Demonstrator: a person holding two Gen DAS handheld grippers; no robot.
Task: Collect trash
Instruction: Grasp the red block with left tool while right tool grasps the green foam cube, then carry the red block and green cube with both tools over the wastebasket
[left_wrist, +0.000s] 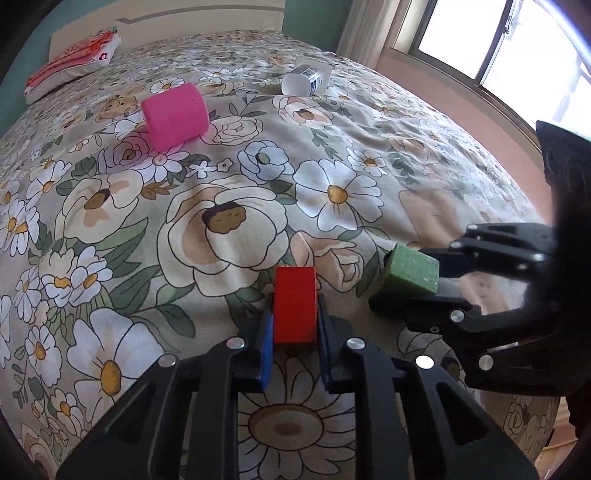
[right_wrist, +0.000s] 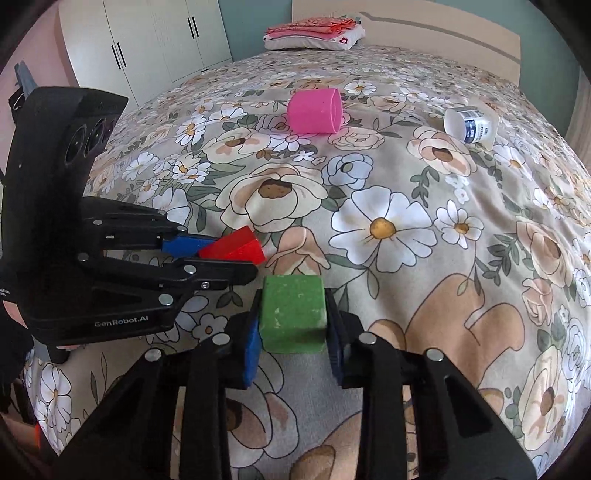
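My left gripper (left_wrist: 295, 325) is shut on a red block (left_wrist: 295, 302), held just above the floral bedspread (left_wrist: 221, 221). It also shows in the right wrist view (right_wrist: 236, 254), with the red block (right_wrist: 236, 248) between its fingers. My right gripper (right_wrist: 293, 325) is shut on a green cube (right_wrist: 293, 312). It also shows in the left wrist view (left_wrist: 399, 280), at the right, holding the green cube (left_wrist: 410, 271). A pink cup (left_wrist: 175, 114) (right_wrist: 316, 110) lies on its side farther up the bed. A white plastic container (left_wrist: 304, 79) (right_wrist: 471, 123) lies beyond it.
Folded pink and white clothes (left_wrist: 70, 62) (right_wrist: 314, 35) lie by the headboard. A window (left_wrist: 498, 44) is to the right of the bed. A white wardrobe (right_wrist: 155, 40) stands on the left side of the room.
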